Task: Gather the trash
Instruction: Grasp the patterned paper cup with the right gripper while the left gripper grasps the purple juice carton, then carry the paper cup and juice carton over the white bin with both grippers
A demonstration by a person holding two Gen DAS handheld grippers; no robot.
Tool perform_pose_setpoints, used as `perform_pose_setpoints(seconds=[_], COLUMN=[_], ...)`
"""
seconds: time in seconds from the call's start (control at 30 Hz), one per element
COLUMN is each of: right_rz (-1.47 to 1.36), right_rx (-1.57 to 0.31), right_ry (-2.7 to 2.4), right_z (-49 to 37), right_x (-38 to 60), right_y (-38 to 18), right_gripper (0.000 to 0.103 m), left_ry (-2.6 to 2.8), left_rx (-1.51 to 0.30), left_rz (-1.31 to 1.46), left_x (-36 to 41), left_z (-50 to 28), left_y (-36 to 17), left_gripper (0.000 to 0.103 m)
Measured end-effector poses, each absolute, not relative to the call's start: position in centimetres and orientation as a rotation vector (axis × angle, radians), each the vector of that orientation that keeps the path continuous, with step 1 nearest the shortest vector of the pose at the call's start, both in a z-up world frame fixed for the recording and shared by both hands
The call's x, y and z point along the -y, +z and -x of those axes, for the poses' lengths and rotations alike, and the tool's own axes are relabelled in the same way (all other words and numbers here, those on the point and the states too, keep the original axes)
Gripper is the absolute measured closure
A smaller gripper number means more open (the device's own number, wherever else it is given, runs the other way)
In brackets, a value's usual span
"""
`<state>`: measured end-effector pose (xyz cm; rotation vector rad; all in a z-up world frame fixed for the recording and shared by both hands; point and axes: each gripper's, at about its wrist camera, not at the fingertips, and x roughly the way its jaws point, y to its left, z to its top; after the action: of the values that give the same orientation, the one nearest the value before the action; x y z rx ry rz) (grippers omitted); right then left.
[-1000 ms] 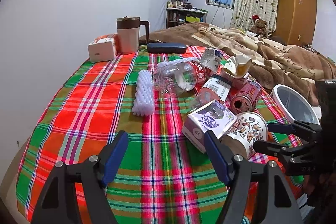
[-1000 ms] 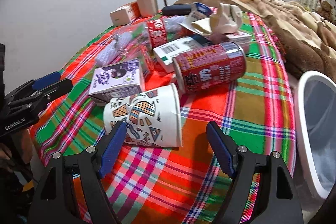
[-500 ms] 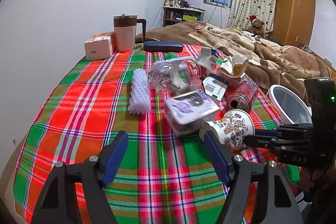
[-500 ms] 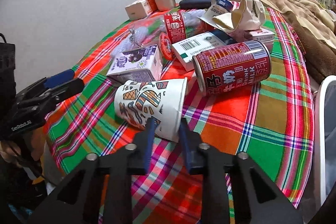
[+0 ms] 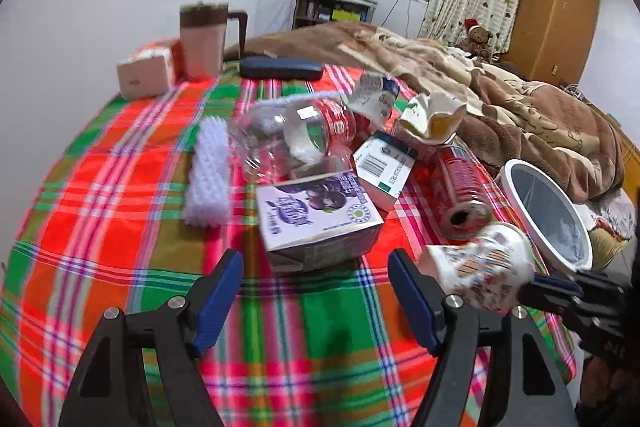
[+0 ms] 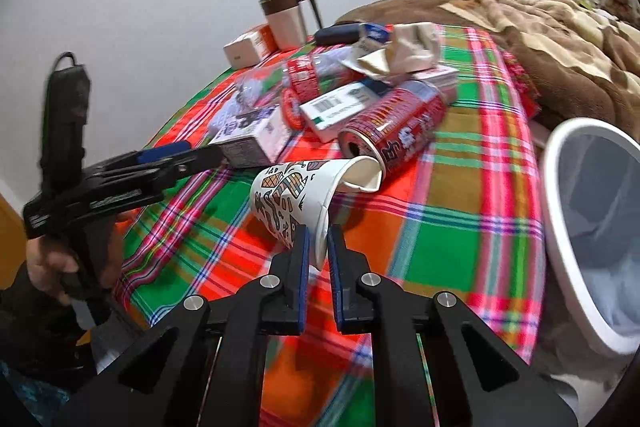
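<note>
From the left wrist view, the plaid tablecloth (image 5: 120, 211) in red, green and orange carries a heap of litter: a purple milk carton (image 5: 316, 217) lying flat just ahead of the left gripper (image 5: 316, 287), a crushed clear plastic bottle (image 5: 288, 139) with a red label behind it, a white knobbly foam sleeve (image 5: 208, 175) to its left, a barcode-printed box (image 5: 386, 167), a red drink can (image 5: 460, 191) on its side, and crumpled paper (image 5: 432, 113) on top of the pile. A brown-lidded mug (image 5: 204, 39), a small white box (image 5: 146, 73) and a dark case (image 5: 280, 67) stand at the far edge. The left gripper's blue-padded jaws stand wide apart, holding nothing, the carton between and ahead of them. At the right edge the patterned paper cup (image 5: 480, 265) is pinched at its rim and lifted. From the right wrist view, the right gripper (image 6: 318, 247) has its jaws nearly closed on the wall of the paper cup (image 6: 296, 195), whose rim is squashed and whose mouth points at the open end of the red can (image 6: 394, 135). The white round bin (image 6: 560, 227), lined with a pale bag, sits just off the table's right side. The left gripper (image 6: 176, 157) reaches in from the left, held by a hand (image 6: 52, 263), its tips by the milk carton (image 6: 252, 135).
</note>
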<state>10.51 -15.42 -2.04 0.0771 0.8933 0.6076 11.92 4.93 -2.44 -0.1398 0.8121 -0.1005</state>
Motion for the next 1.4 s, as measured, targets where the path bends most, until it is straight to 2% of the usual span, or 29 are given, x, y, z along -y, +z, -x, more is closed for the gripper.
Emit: perform_pose_setpoints(seconds=[0.37, 0.43, 0.5, 1.4], right_rz=[-0.127, -0.134, -0.14, -0.164], right_rx=[-0.874, -0.872, -0.869, -0.775], right_ry=[0.534, 0.53, 0.528, 0.484], right_z=[-10.0, -9.9, -9.9, -8.3], right_x=[18.3, 18.6, 18.8, 20.3], right_y=[-2.1, -2.2, -2.2, 0.2], right_gripper=[0.094, 0.094, 0.094, 0.095], left_ry=[-0.017, -0.014, -0.011, -0.137], left_rx=[-0.843, -0.853, -0.86, -0.757], left_rz=[0.158, 0.156, 0.157, 0.11], left_x=[-3.3, -3.1, -3.2, -0.8], left_z=[-15.4, -15.6, -15.6, -9.8], left_y=[-3.7, -3.9, -4.0, 0.2], left_gripper=[0.022, 0.022, 0.029, 0.03])
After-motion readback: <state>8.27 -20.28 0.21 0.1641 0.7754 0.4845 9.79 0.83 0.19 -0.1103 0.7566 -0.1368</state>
